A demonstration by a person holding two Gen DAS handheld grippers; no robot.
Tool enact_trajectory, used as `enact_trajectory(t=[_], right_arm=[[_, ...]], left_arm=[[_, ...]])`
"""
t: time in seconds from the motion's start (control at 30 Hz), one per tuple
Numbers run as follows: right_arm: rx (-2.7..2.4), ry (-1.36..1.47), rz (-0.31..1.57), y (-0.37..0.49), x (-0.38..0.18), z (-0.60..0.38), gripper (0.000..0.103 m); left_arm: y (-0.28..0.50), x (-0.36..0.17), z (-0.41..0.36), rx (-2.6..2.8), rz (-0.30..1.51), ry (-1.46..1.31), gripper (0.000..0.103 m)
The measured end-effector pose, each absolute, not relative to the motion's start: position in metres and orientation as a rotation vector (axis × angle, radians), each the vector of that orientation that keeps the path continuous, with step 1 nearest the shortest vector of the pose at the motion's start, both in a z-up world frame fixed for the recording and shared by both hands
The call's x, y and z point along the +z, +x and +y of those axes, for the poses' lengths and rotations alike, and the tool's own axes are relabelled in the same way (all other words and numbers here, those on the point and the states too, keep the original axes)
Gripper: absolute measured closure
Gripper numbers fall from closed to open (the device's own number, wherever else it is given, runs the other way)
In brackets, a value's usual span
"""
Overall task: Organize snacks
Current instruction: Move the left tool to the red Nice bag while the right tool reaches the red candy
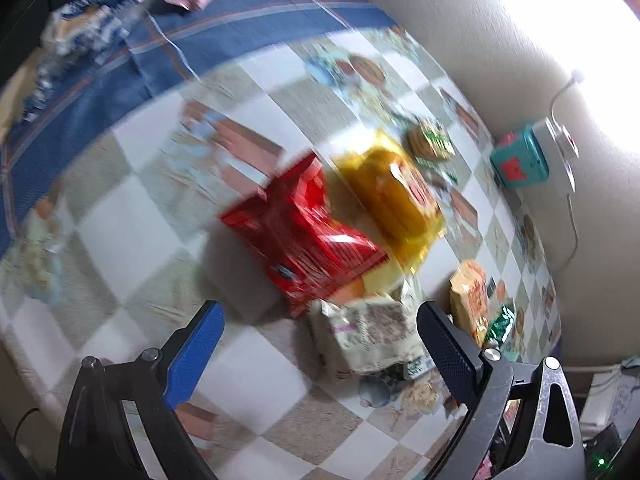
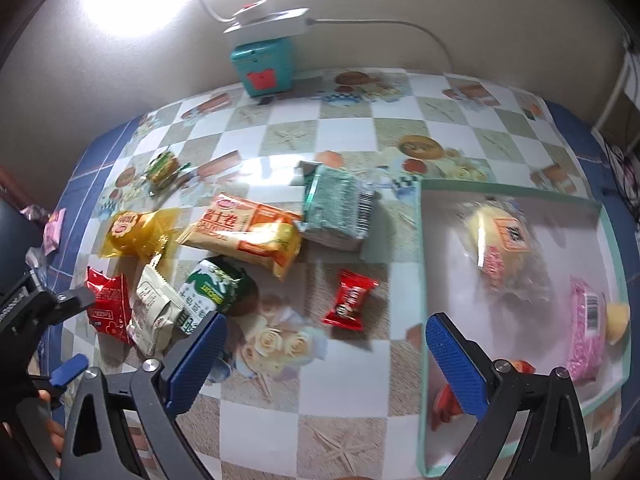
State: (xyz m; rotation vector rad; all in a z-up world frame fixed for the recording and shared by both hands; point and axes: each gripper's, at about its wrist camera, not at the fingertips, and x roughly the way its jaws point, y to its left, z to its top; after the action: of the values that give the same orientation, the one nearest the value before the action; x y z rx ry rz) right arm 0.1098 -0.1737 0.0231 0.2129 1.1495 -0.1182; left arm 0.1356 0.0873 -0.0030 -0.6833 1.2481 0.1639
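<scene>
Both tools spread apart, empty: right tool (image 2: 322, 354) beside the tray (image 2: 520, 196), left tool (image 1: 320, 346) above the cream packet (image 1: 372, 336).

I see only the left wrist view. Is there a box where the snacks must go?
Observer: Yes, a white box with a green rim lies on the table at the right side of the right wrist view.
Operator: Is it empty?
Observer: No, a pink packet already lies inside.
Operator: Any loose snack near it?
Observer: A small red candy packet lies on the table just left of the box.
</scene>
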Motion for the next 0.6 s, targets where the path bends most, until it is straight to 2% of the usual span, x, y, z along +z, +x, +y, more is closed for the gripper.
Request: enact_trajectory(t=[0.27, 0.43, 0.6], right_arm=[[-0.136, 0.236, 1.174, 0.123, 0.005, -0.176, 0.003], [-0.156, 0.281, 1.177, 0.128, -0.003, -0.190, 0.019], [-0.175, 0.316, 1.198, 0.130, -0.017, -0.200, 0.039]], left_arm=[[0.149, -0.013, 0.057, 0.130, 1.266, -0.656, 0.006], [0.156, -0.019, 0.042, 0.141, 1.291, -0.606, 0.006], [0.160, -0.025, 0.035, 0.158, 1.308, -0.582, 0.006]])
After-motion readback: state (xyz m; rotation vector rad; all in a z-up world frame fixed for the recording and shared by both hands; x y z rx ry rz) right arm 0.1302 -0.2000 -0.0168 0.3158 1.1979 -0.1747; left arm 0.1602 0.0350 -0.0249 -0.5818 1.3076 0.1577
